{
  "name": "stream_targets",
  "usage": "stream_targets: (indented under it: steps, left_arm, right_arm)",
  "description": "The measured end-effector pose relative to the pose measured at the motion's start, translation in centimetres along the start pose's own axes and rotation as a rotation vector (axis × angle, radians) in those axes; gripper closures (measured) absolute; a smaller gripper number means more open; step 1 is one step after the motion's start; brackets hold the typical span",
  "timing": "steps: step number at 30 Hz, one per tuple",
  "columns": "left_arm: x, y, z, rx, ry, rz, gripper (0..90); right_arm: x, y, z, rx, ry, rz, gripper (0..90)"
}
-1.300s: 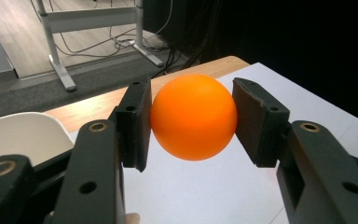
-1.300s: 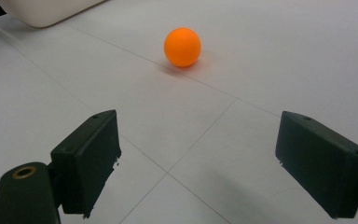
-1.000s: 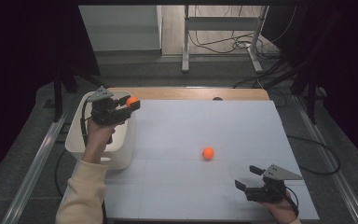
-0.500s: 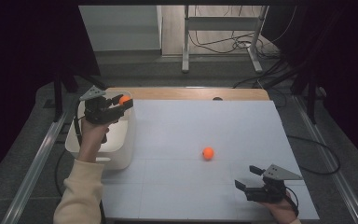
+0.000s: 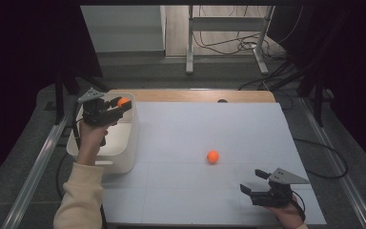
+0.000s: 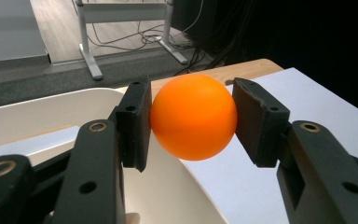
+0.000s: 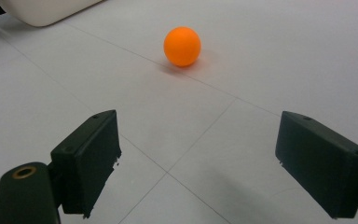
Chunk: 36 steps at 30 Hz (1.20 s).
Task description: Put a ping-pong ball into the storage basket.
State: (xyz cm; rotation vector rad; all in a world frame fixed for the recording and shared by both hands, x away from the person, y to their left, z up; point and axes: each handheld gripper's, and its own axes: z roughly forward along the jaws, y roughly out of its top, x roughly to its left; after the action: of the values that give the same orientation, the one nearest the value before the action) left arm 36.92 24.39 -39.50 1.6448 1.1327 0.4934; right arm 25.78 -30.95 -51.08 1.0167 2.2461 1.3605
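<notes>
My left gripper (image 5: 122,106) hangs over the white bin (image 5: 126,145) at the table's left, shut on an orange ball (image 5: 123,101). In the left gripper view both black pads (image 6: 135,123) press the held ball (image 6: 194,115) above the bin's curved rim (image 6: 51,100). A second orange ball (image 5: 213,156) lies on the white table top right of centre. My right gripper (image 5: 253,183) rests near the front right edge, open, its jaws wide apart with nothing between them. The loose ball (image 7: 182,45) lies ahead of it in the right gripper view, well beyond the fingertips.
A corner of the white bin (image 7: 46,11) shows at the top left of the right gripper view. The white sheet (image 5: 209,124) covers a wooden table (image 5: 195,95). Metal rails run along both sides, and a stand's legs (image 5: 190,47) and cables lie on the floor behind.
My left gripper has shifted a little leftward with the ball, further over the bin. The right gripper and the loose ball have not moved.
</notes>
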Motion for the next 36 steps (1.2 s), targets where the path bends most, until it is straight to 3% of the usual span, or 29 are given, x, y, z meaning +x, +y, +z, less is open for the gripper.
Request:
stream_targets:
  steps: [13, 30, 36]
  left_arm:
    - [1.1, -0.3, 0.0, 0.016, 0.047, -0.012, 49.6]
    - [2.0, -0.8, 0.7, 0.086, 0.077, -0.011, 49.6]
    - [2.3, -1.0, 1.0, 0.129, 0.106, -0.009, 49.5]
  right_arm:
    - [0.0, 0.0, 0.0, 0.001, -0.001, -0.001, 14.4]
    - [0.0, 0.0, 0.0, 0.004, -0.002, 0.001, 14.4]
    - [0.0, 0.0, 0.0, 0.005, -0.002, 0.000, 14.4]
